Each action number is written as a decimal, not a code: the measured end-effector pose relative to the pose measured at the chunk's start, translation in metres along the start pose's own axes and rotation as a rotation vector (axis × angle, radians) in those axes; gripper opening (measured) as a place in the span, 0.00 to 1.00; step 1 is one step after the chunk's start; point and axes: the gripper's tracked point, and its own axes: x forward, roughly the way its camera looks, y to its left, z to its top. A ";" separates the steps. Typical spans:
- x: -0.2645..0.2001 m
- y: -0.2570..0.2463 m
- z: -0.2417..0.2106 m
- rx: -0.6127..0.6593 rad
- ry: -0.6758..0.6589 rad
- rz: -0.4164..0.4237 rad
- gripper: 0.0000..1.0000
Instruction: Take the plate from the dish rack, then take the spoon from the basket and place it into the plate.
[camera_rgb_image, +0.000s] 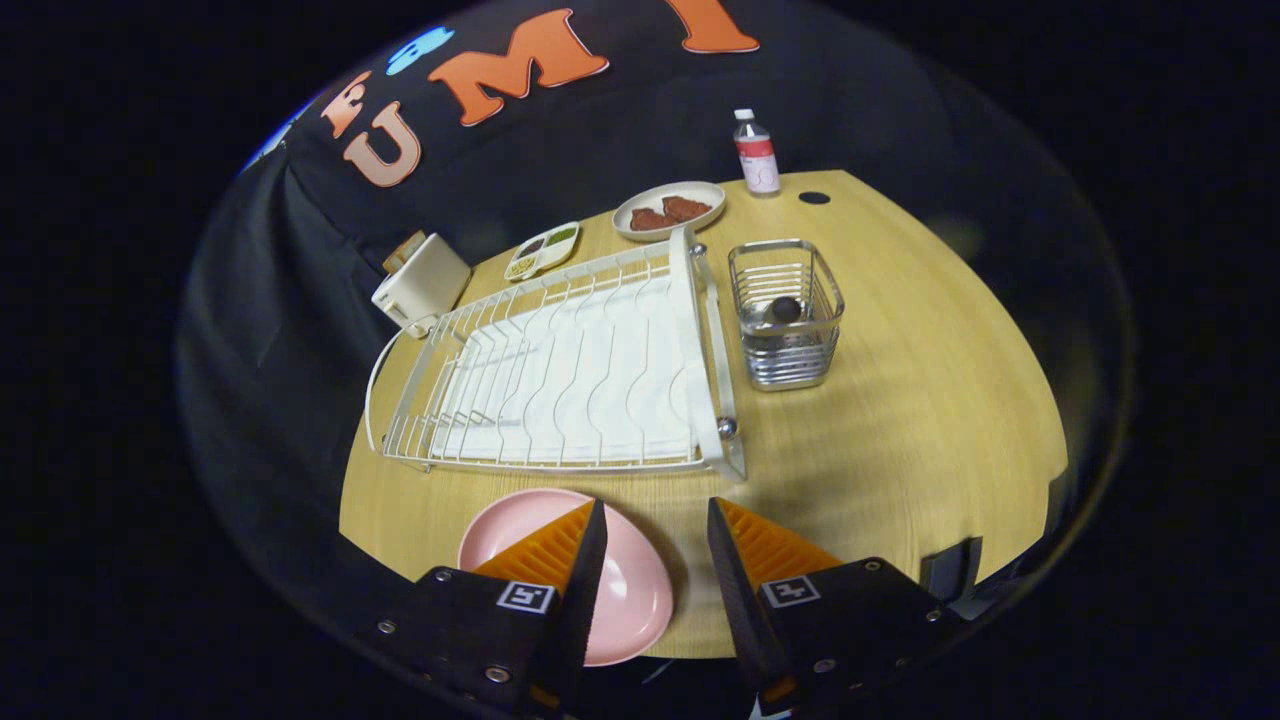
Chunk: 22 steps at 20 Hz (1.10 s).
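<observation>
A pink plate (520, 535) lies flat on the wooden table (900, 430), near its front edge, partly under my left finger. The white wire dish rack (560, 370) stands just beyond it with nothing in its slots. To the right of the rack stands a metal wire basket (787, 313); a dark rounded spoon end (786, 308) shows inside it. My gripper (655, 520) hovers above the table's front edge, open, with bare table between the fingers. The basket lies well ahead and to the right of the fingertips.
Behind the rack sit a white toaster (422, 283), a small divided dish (542, 250) and a plate with brown food (668, 210). A plastic bottle (757, 153) stands at the table's far edge near a dark cable hole (814, 197).
</observation>
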 end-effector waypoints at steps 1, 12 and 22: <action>-0.002 -0.004 0.009 -0.012 -0.040 -0.011 0.62; 0.001 -0.044 0.075 -0.194 -0.334 -0.158 0.56; 0.041 -0.062 0.103 -0.361 -0.365 -0.243 0.29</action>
